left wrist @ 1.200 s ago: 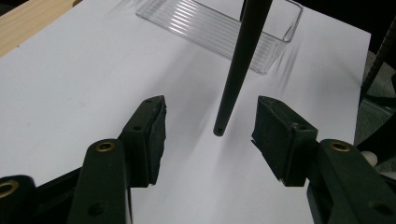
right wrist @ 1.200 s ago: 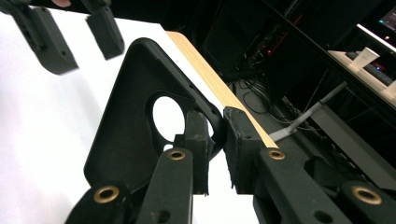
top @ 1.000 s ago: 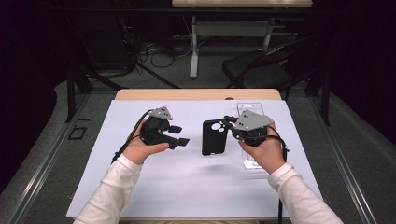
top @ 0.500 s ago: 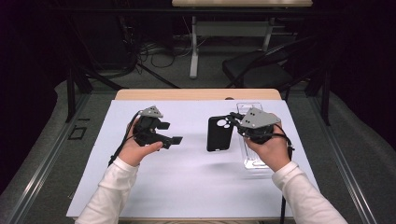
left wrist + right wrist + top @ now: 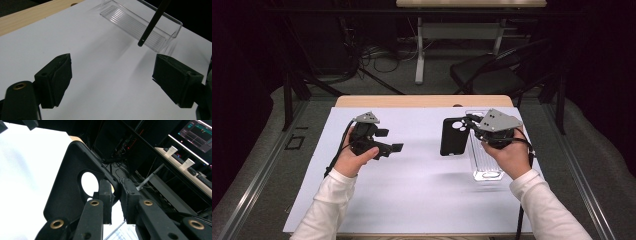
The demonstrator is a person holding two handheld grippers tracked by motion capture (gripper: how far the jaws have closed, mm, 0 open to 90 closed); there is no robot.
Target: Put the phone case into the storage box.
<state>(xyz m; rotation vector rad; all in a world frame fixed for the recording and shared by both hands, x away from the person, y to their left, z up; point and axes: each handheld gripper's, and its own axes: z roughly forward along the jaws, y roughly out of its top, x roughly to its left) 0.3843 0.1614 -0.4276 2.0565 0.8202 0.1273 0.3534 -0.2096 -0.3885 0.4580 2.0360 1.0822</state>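
High view. Left gripper (image 5: 387,141): since a second ago it has drawn leftward, away from the phone case (image 5: 454,136); its fingers have just been opening and now stand wide apart with nothing between them. Right gripper (image 5: 472,124): fingers nearly closed, pinching the case by its top edge near the camera cut-out. The case hangs upright, dark, above the white sheet (image 5: 422,190), a little higher than a second ago. Clear tray (image 5: 484,160): long and narrow, lying on the sheet just right of the case, partly under the right hand. Worktop (image 5: 422,101): a wooden strip shows past the sheet's far edge. Beyond it: a dark chair (image 5: 492,75) and table legs on the floor.

Left gripper view. Two black fingers (image 5: 53,80) spread wide over bare white sheet. Clear tray (image 5: 140,23) ahead, ribbed floor visible. A thin dark edge (image 5: 151,23) hangs in front of the tray, probably the case seen edge-on, crossing its far wall.

Right gripper view. Fingers (image 5: 106,200) clamp the case's rim beside the round opening. Phone case (image 5: 67,192) blocks much of the sheet. Background: a lit monitor (image 5: 197,135) and paper cups (image 5: 171,151) on a far desk.
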